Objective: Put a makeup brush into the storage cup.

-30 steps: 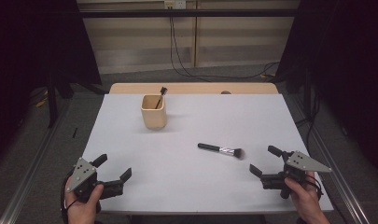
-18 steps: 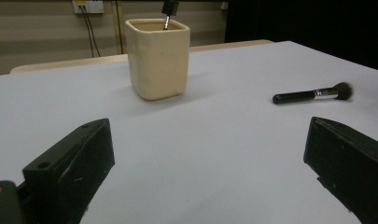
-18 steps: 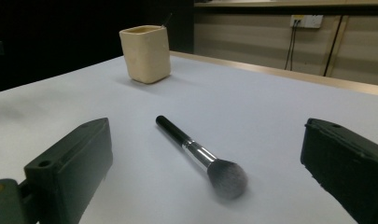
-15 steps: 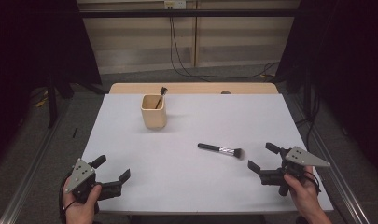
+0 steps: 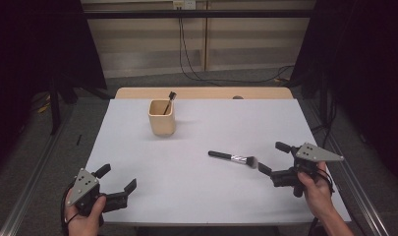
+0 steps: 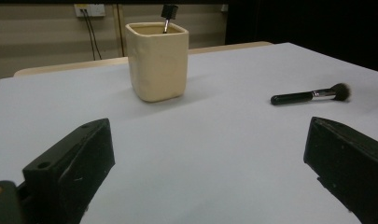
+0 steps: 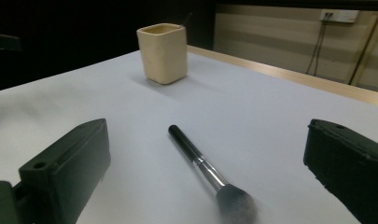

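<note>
Change: my right gripper (image 5: 274, 160) has crept up to the brush (image 5: 233, 158).
Jaws: wide, empty.
Meaning: I'm lined up to pinch.

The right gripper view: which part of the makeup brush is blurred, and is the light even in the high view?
Right gripper view: the makeup brush blurs at its bristles, the handle is sharp. High view: the white table is bright, the surroundings dark.

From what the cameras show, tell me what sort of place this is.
Probably a lab or recording workspace: a white-covered table framed by dark curtains, cables running from a wall outlet, and a hand-held gripper near a makeup brush.
</note>
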{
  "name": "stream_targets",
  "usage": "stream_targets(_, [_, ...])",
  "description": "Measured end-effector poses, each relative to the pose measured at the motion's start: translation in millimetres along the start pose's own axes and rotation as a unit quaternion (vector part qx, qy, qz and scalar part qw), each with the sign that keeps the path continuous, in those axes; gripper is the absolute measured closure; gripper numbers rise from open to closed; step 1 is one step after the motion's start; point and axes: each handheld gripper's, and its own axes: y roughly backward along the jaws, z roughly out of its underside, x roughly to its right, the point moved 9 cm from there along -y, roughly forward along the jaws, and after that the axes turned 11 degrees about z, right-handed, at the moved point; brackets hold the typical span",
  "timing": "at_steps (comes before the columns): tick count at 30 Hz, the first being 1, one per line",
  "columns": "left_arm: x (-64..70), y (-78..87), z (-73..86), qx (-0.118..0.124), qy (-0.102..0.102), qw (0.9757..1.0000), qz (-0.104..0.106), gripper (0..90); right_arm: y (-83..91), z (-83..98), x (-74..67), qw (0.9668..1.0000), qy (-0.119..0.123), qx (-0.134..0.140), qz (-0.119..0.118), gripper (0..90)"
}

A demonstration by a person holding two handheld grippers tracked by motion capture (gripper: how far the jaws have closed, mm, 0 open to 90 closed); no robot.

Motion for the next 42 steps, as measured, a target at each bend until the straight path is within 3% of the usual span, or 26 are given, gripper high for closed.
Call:
stream_targets(7, [0.6, 1.6, -0.3, 0.000, -0.002, 1.0000, -0.002, 1.7, -13.6, -13.5, -2.4, 0.9992, 0.011, -0.019, -0.032, 0.0])
stream_targets(14, [7.3, -0.1, -6.1, 0.013, -0.010, 0.9999, 0.004, 1.5, -27.8, -23.5, -2.2, 0.9987, 0.004, -0.015, -0.048, 0.0])
stream_targets(20, [-0.1, -1.2, -3.6, 0.019, 0.011, 0.9997, -0.006, 1.7, -37.9, -27.5, -1.2, 0.9993, 0.007, -0.008, -0.036, 0.0])
stream_targets(26, [0.7, -3.0, -5.6, 0.022, 0.003, 0.9997, -0.004, 1.8, -51.2, -34.4, -5.8, 0.9991, 0.011, -0.005, -0.041, 0.0])
stream_targets(29, [-1.2, -3.0, -5.5, 0.024, 0.005, 0.9997, -0.007, 1.9, -59.0, -39.8, -4.2, 0.9987, -0.007, -0.001, -0.050, 0.0])
stream_targets(32, [-2.8, -2.7, -5.8, 0.026, 0.009, 0.9996, -0.011, 2.3, -66.6, -40.3, -0.2, 0.9993, -0.005, -0.003, -0.036, 0.7])
stream_targets(40, [-3.7, -5.3, -6.9, 0.030, 0.013, 0.9995, -0.007, 2.3, -85.7, -43.8, 1.2, 0.9988, -0.019, -0.014, -0.043, 0.6])
stream_targets(42, [-4.6, -5.7, -7.9, 0.032, 0.012, 0.9994, -0.007, 2.3, -88.5, -44.8, 0.9, 0.9991, -0.013, -0.015, -0.038, 0.6])
